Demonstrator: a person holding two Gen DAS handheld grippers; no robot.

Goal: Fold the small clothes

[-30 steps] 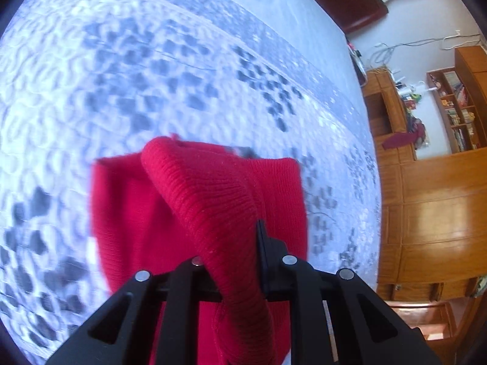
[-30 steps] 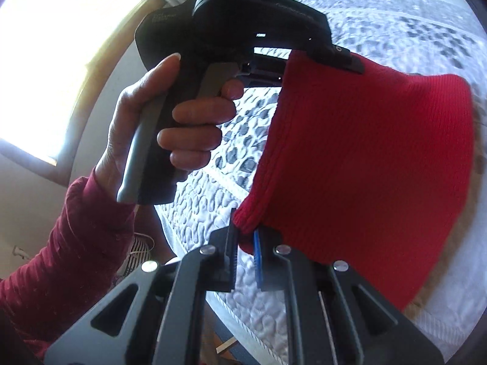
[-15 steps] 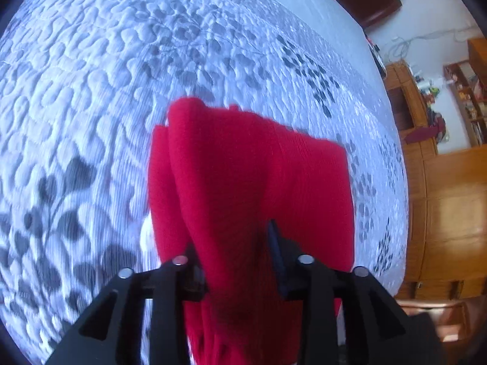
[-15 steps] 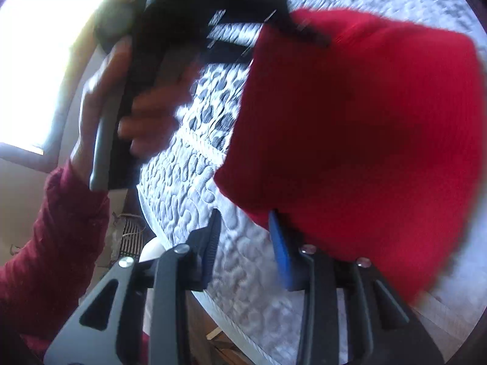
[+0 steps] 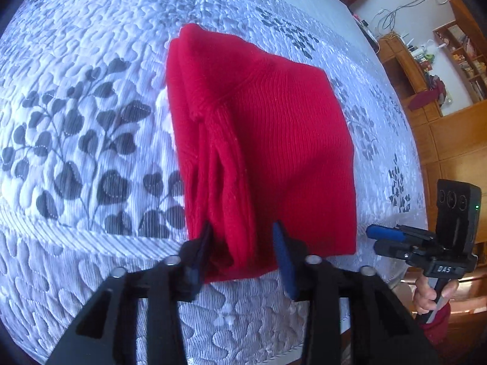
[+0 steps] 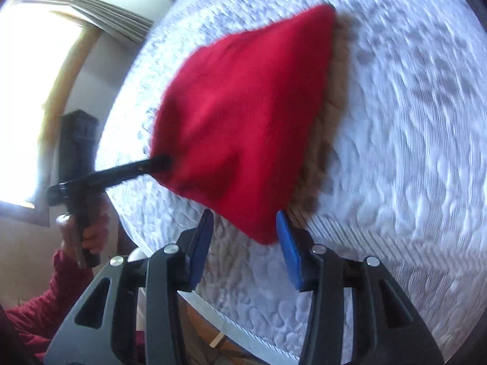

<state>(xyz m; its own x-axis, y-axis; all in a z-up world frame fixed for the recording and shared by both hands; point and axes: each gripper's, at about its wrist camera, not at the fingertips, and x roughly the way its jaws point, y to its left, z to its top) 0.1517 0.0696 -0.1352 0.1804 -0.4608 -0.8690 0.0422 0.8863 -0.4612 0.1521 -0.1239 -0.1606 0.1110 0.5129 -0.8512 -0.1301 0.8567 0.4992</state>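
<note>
— On the quilted bed (image 5: 91, 127) the red knit garment (image 5: 268, 140) now lies folded; both grippers have just let go.
— Fingers?
— The left gripper (image 5: 243, 252) straddles the near edge, pads slack and closing a little; the right gripper (image 6: 245, 243) has opened clear.
— Any difference between views?
— Only the left view shows the layered folds; the right is blurred.

Each hand-held gripper, left (image 5: 242, 248) and right (image 6: 243, 237), is matte black with angular cut-out arms, silver round screw heads and blue finger pads (image 6: 287, 249), the right one's body lettered "DAS" in white beside a green light, while the person wears dark red knitted sleeves (image 6: 57, 298).
</note>
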